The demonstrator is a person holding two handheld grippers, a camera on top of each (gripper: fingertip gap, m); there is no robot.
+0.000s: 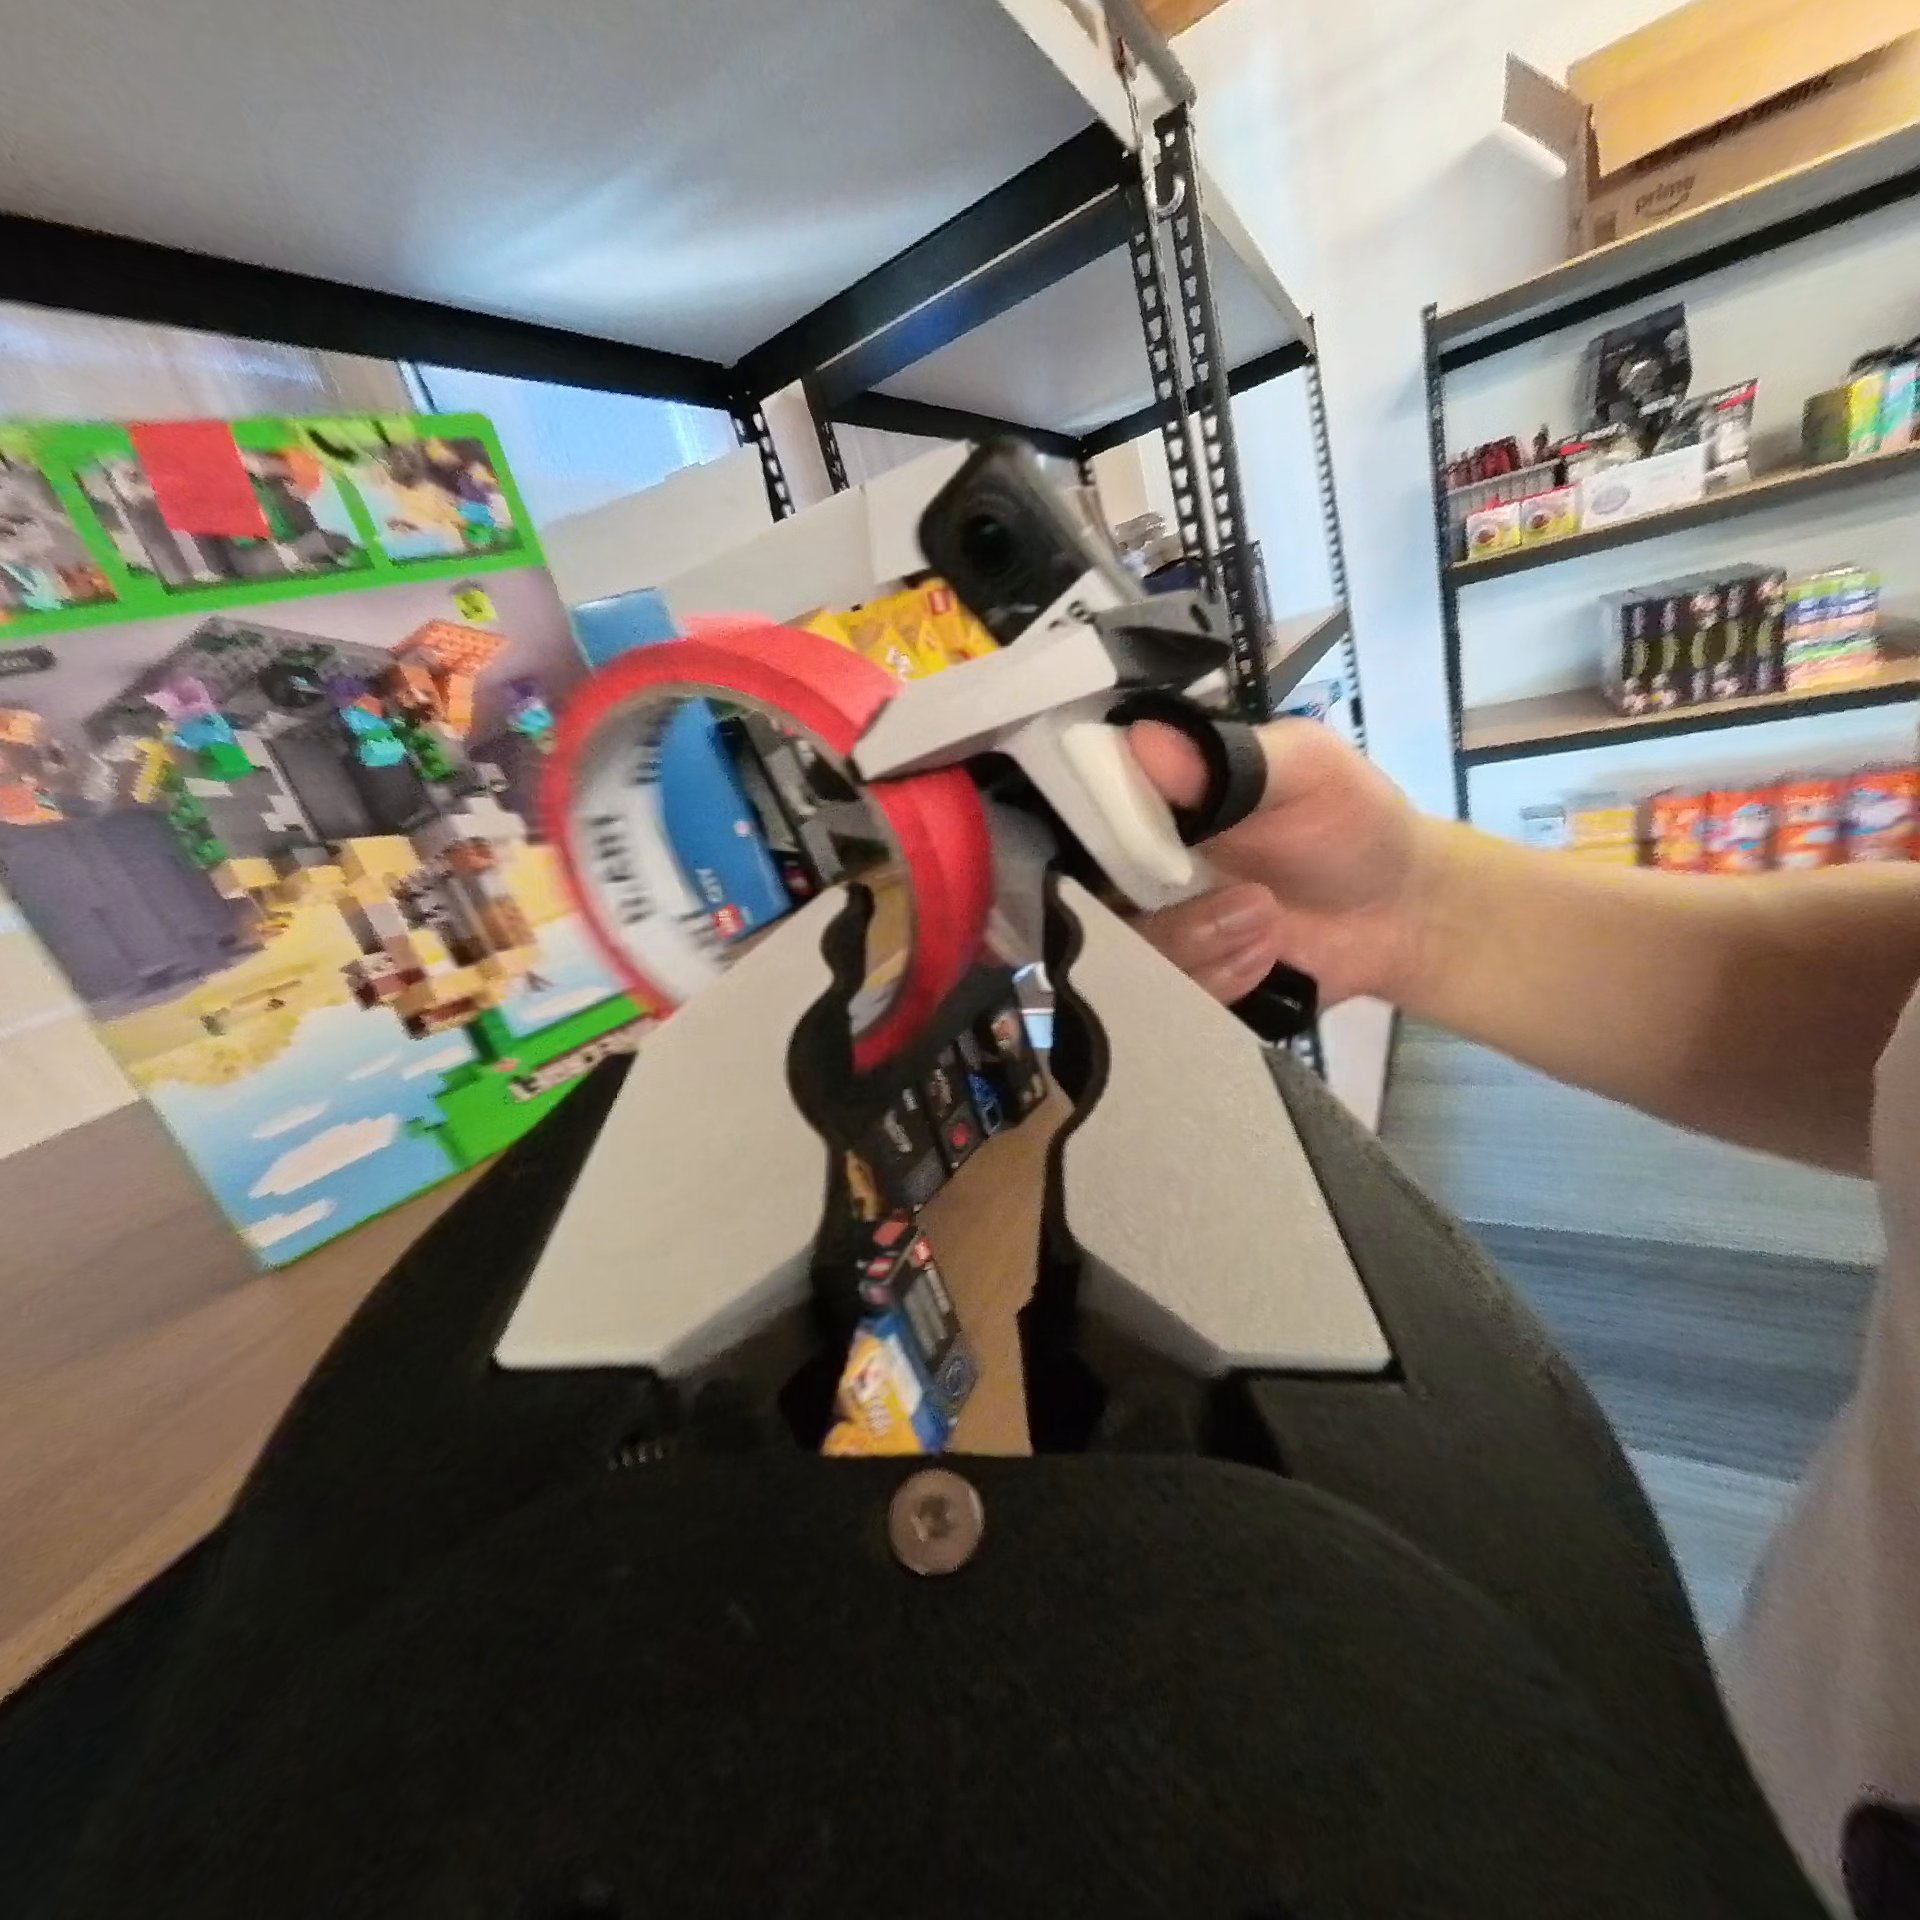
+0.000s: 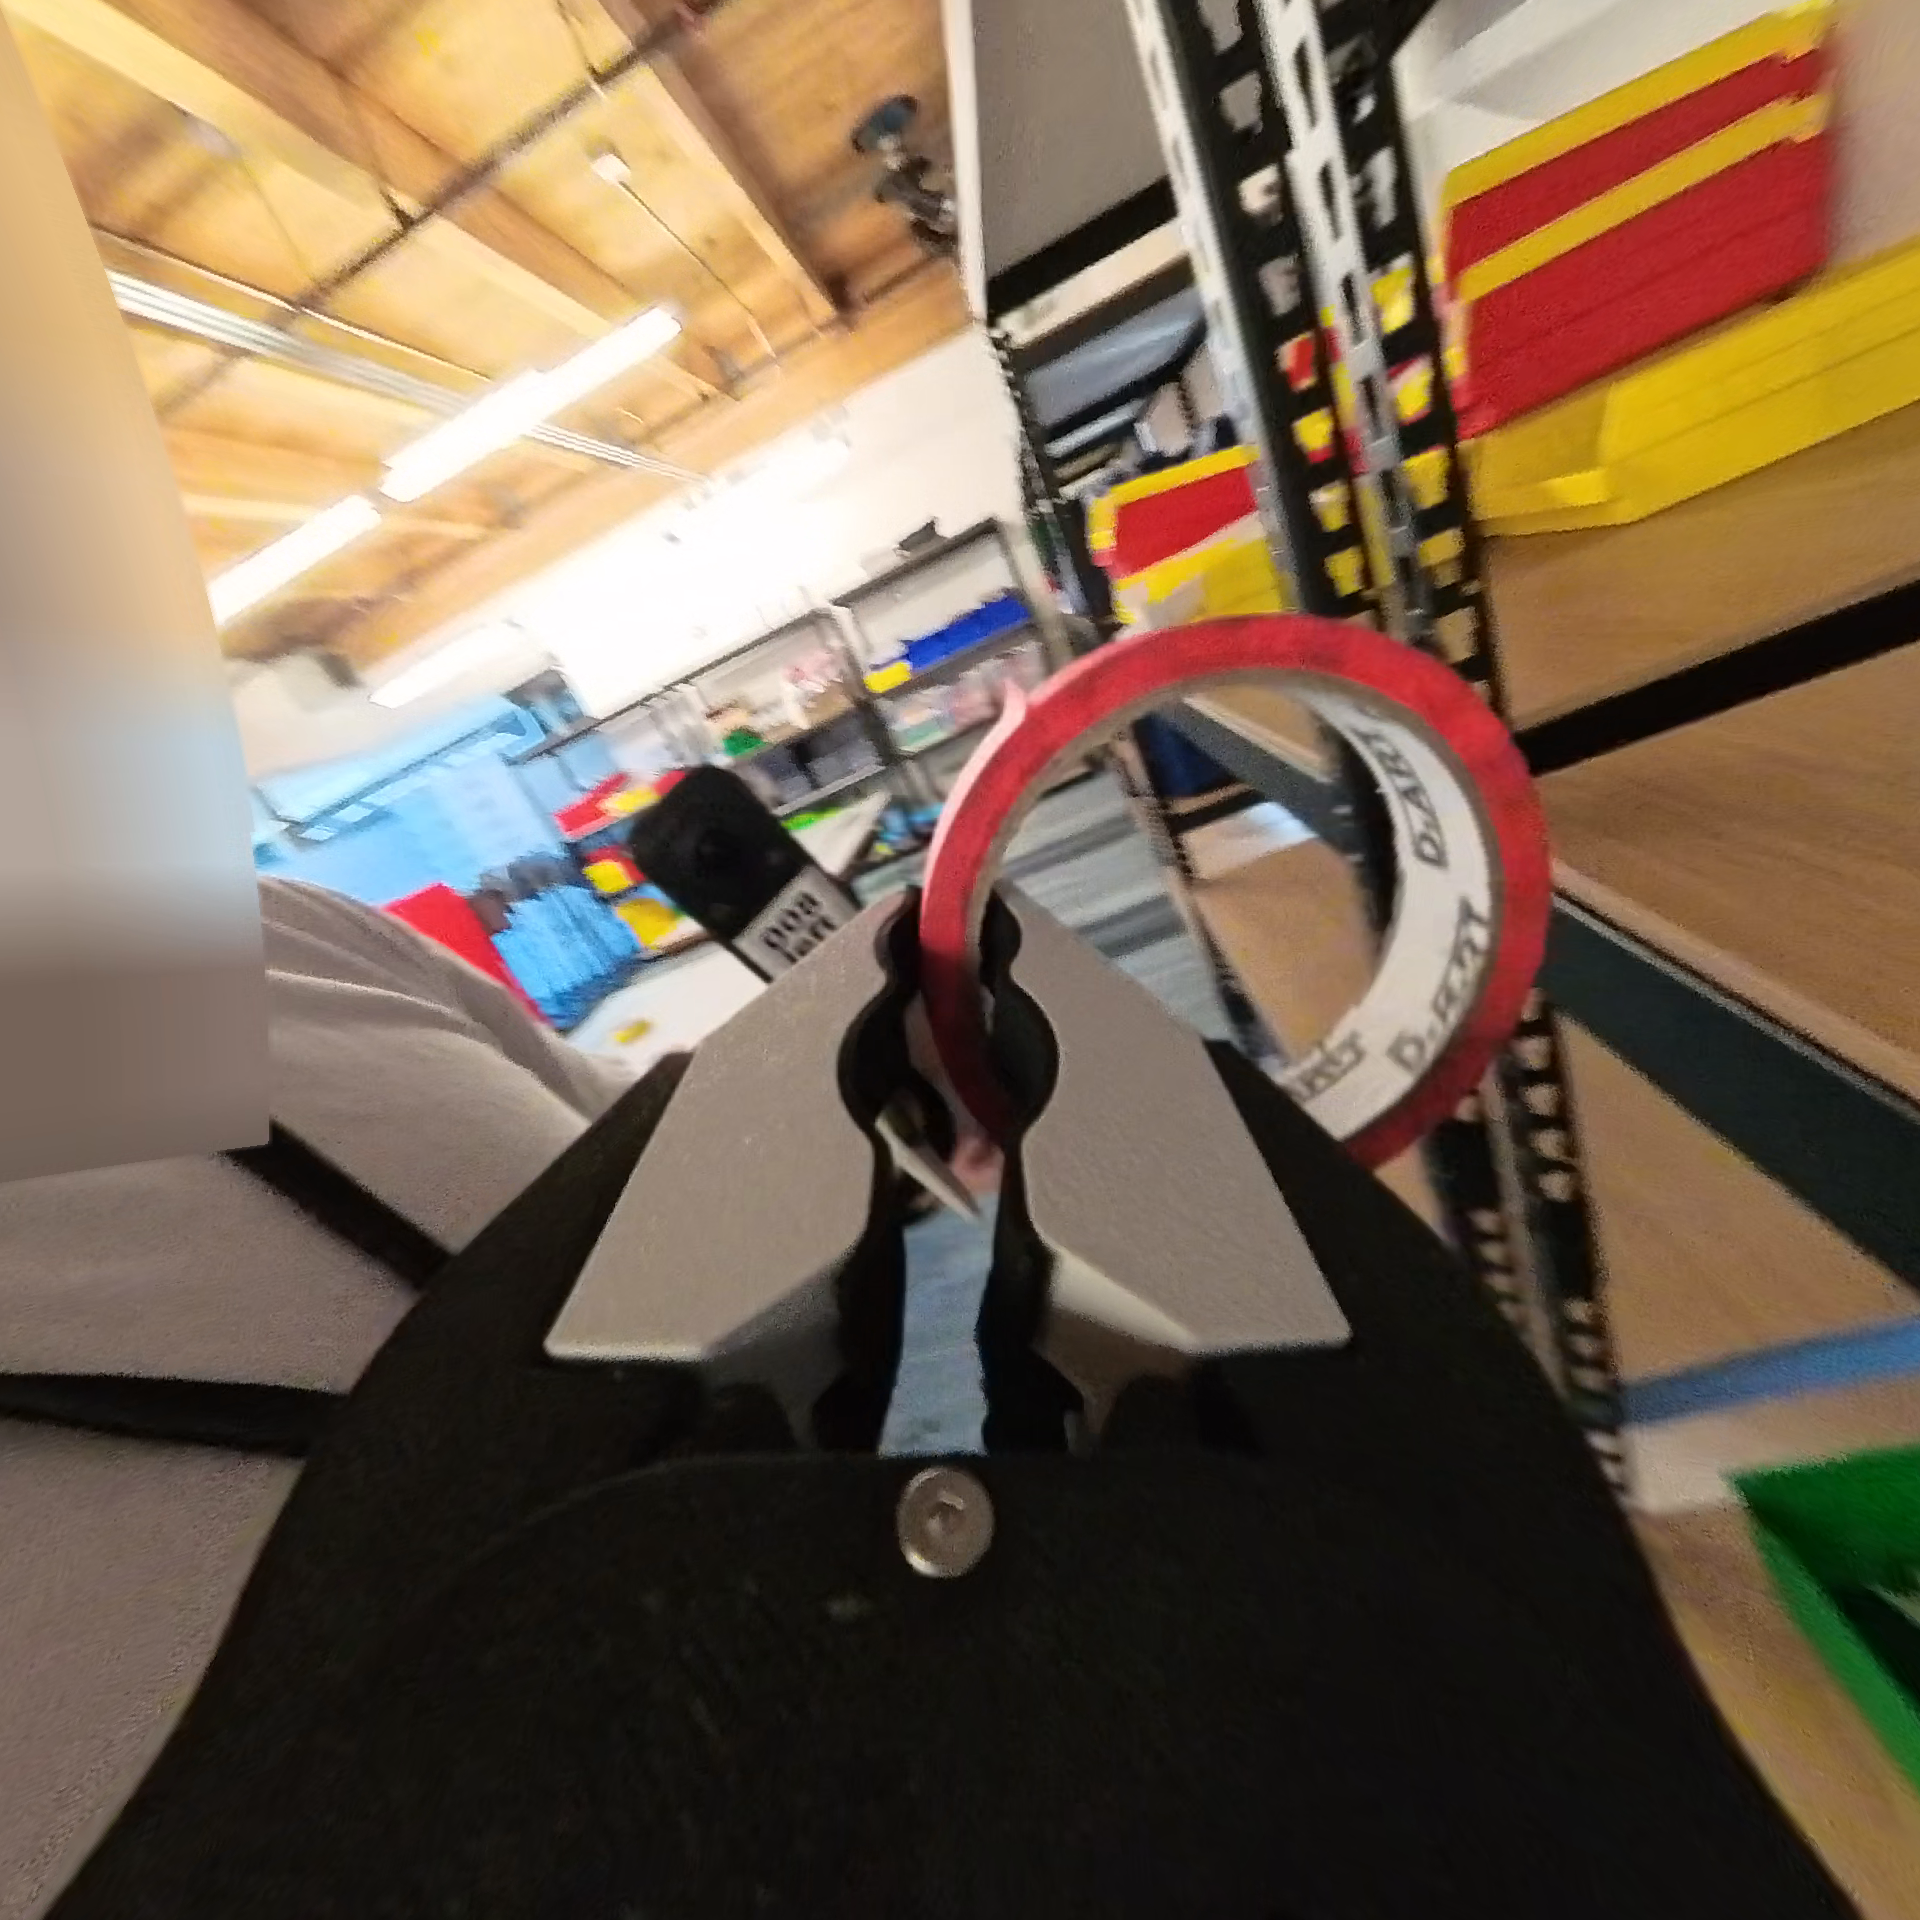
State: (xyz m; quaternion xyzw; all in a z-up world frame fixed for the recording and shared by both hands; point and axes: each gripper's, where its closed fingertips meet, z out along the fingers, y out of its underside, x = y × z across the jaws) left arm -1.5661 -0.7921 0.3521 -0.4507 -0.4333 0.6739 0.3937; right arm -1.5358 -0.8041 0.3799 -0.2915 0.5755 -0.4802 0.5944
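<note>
wooden shelving on black metal posts fills the scene, with stocked racks across the room. right tongs (image 2: pixel 951 940) are clamped on the rim of a red tape roll (image 2: pixel 1236 883), one finger inside the ring and one outside, so the roll stands upright past the tips, held in the air in front of the shelf (image 2: pixel 1714 883). in the left wrist view the same tongs (image 1: pixel 831 810) come in from the right, gripped by a hand (image 1: pixel 1299 883), with the tape roll (image 1: pixel 748 810) hanging from them. left tongs (image 1: pixel 940 956) sit just below the roll with a narrow gap between the fingers; blur hides whether the tips touch the red edge, so i cannot tell if they grip it. beyond the roll a large green toy box (image 1: pixel 281 810) stands on the shelf board (image 1: pixel 156 1382), with a blue box (image 1: pixel 717 810) and yellow boxes (image 1: pixel 904 634) behind.
</note>
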